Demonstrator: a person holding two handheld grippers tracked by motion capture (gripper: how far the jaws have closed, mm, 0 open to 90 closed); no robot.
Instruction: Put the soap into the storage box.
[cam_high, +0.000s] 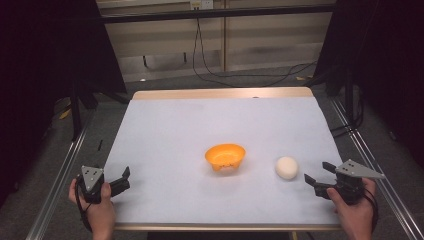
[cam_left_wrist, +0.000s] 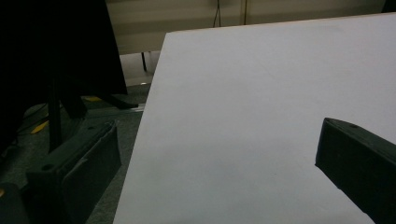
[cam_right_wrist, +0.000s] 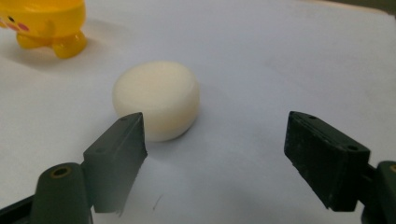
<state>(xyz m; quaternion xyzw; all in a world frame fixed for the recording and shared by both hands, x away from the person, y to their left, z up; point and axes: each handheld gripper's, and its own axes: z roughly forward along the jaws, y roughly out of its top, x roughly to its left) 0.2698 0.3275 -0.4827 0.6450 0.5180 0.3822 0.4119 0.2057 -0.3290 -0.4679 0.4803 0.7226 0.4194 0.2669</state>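
So nothing is started yet: your right gripper (cam_high: 317, 178) is spread wide and empty just right of the white ball (cam_high: 286, 167), your left gripper (cam_high: 121, 181) likewise released, well left of the orange bowl (cam_high: 225, 156).

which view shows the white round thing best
The right gripper view: the white round thing sits close and large just past the open claw. The high view shows it small, right of the orange bowl.

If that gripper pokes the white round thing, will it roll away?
Probably not far: the white round thing looks like a squat puck lying on a flat face, so it should slide rather than roll. Its matte surface suggests decent grip. The open right gripper seems wide enough to take it.
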